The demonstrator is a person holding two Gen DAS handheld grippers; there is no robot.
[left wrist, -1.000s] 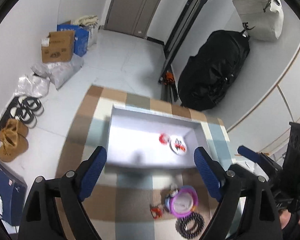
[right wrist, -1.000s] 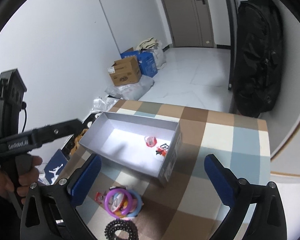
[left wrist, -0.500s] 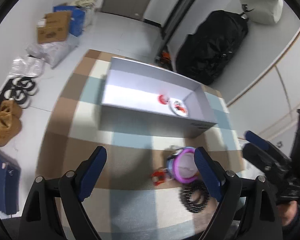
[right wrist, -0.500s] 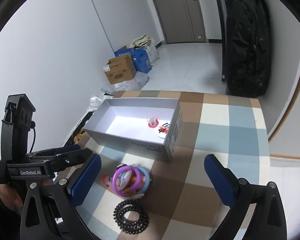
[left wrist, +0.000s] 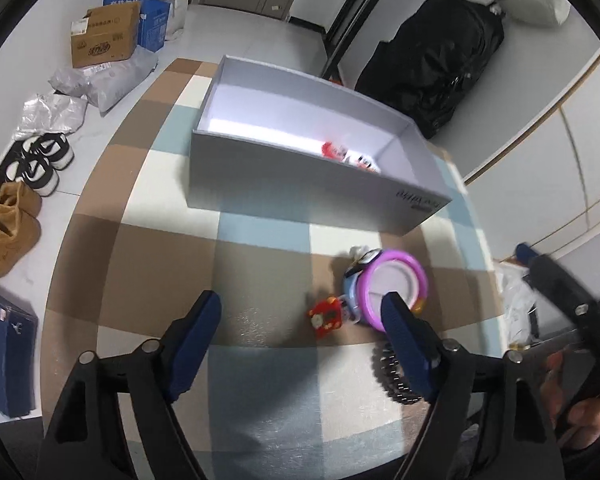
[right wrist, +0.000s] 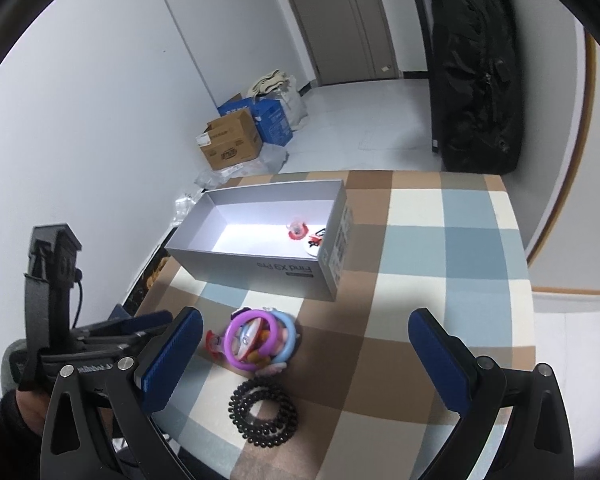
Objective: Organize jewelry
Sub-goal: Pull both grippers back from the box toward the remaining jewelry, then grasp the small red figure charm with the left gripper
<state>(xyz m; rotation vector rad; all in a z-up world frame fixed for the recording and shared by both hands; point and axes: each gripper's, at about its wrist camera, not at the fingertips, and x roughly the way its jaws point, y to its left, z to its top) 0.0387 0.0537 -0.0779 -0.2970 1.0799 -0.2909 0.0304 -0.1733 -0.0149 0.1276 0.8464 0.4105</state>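
both claws pulled back from box (left wrist: 300,184), open, over bangles (right wrist: 256,340).

Grey box (right wrist: 260,268) walls off bangles (right wrist: 256,340) beyond.

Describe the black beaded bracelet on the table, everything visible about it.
The black beaded bracelet is a strand of small, glossy, round dark beads coiled into about two overlapping loops. It lies flat on the checked tablecloth, near the table's front edge, just in front of the pile of purple and blue bangles; whether it touches them is unclear. No gripper touches it. From the left wrist view it is partly hidden behind the left gripper's right-hand finger. Its material cannot be told beyond the shine.
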